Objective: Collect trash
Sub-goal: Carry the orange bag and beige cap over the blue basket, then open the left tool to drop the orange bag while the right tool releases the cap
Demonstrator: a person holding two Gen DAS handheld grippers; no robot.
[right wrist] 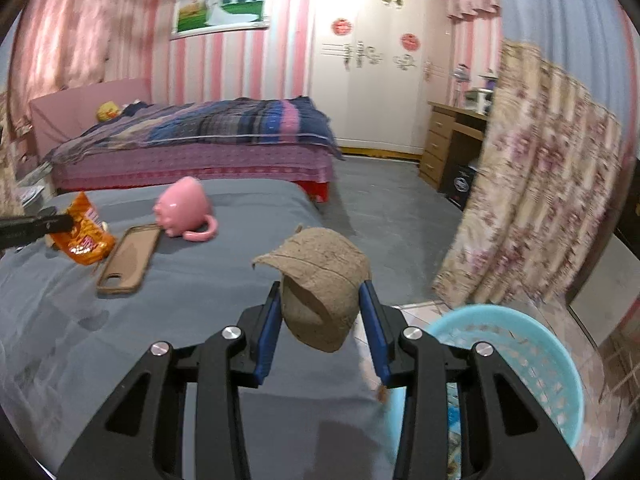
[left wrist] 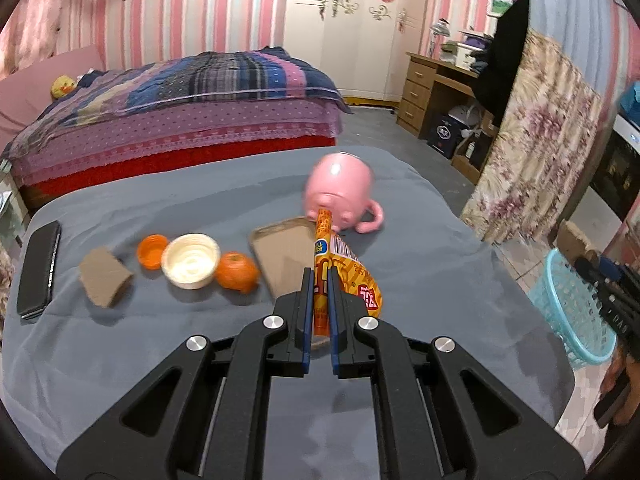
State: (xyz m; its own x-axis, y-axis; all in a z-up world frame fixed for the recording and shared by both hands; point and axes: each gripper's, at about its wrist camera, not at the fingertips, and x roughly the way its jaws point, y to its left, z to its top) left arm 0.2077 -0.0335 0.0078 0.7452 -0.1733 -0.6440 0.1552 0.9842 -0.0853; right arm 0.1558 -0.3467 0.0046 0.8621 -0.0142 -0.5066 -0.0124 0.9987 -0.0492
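Blue mesh basket point(right wrist: 516, 364) at lower right of the right wrist view shows no contents, right gripper point(right wrist: 320, 304) beside it clamps moulded pulp scrap point(right wrist: 320, 284), left gripper point(left wrist: 320, 284), nearly closed, pinches orange snack wrapper point(left wrist: 344, 268) mid-frame.

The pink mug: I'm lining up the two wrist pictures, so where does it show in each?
Left wrist view: the pink mug lies tipped on the grey cloth just above centre, beyond the left claw and its orange snack wrapper.
Right wrist view: the pink mug is left of centre, mid-height.
Shared landmark: the brown phone case, beside the mug in both.
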